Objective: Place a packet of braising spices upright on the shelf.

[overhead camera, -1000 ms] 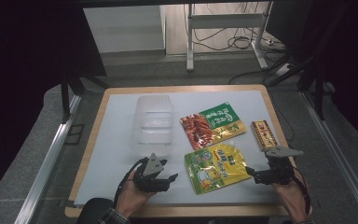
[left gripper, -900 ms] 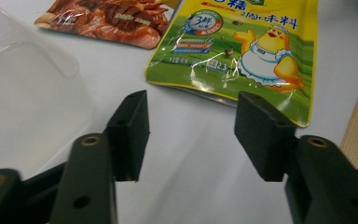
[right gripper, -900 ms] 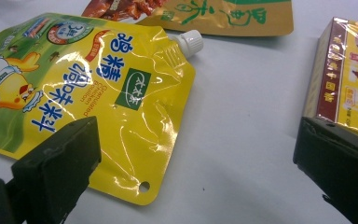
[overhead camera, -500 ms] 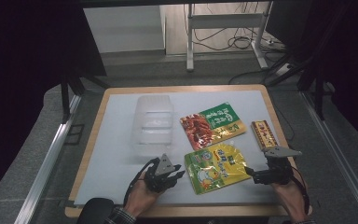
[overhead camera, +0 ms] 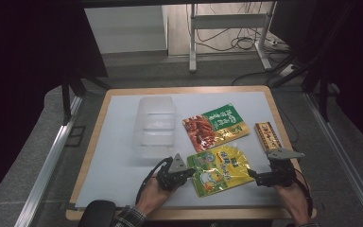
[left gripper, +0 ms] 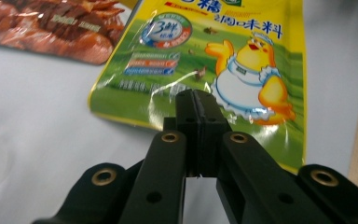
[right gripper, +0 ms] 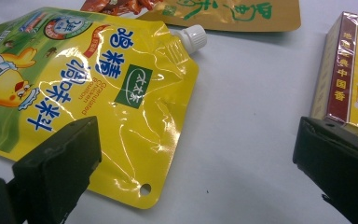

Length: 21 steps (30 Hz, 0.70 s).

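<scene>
both grippers sat beside the yellow pouch [overhead camera: 218, 169]. left gripper [left gripper: 196, 100] was clenched on nothing at its edge; right gripper [overhead camera: 251, 172] was released.

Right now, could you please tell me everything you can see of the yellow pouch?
The pouch is glossy, crinkled yellow-green plastic lying flat on the white table. It has a white screw cap at one corner, a punched hole at another, a cartoon chick and blue lettering. The left tongs, shut, are over its edge; the right tongs, open, straddle its other end.

The yellow pouch [left gripper: 200, 60] reads "3鲜" and "调味料"; the box [right gripper: 349, 70] reads "中国香"
</scene>
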Each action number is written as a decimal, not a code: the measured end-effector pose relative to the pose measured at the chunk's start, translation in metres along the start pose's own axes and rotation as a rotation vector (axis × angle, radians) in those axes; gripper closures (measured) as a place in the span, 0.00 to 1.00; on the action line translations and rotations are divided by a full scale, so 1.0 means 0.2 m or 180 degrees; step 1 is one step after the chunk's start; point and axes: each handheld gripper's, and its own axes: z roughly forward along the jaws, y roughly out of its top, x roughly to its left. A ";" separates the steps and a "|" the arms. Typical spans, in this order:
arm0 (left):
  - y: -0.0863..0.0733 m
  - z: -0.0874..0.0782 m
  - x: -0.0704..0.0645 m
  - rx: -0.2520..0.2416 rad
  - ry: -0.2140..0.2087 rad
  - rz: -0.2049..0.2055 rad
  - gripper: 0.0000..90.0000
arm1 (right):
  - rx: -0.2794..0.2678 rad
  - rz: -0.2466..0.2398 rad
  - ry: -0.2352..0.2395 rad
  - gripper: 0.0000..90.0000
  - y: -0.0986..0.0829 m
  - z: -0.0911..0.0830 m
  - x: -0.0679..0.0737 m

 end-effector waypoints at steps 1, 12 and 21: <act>0.01 0.01 0.00 -0.0006 -0.0004 0.0007 1.00 | 0.0000 0.0001 -0.0006 0.01 0.00 0.00 0.00; 0.04 0.14 -0.02 -0.0005 0.0032 0.0170 1.00 | 0.0008 -0.0013 -0.0005 0.01 0.00 0.01 0.00; 0.00 0.13 -0.02 0.0089 0.0038 0.0196 1.00 | 0.0055 -0.0029 0.0016 0.01 0.00 0.00 0.01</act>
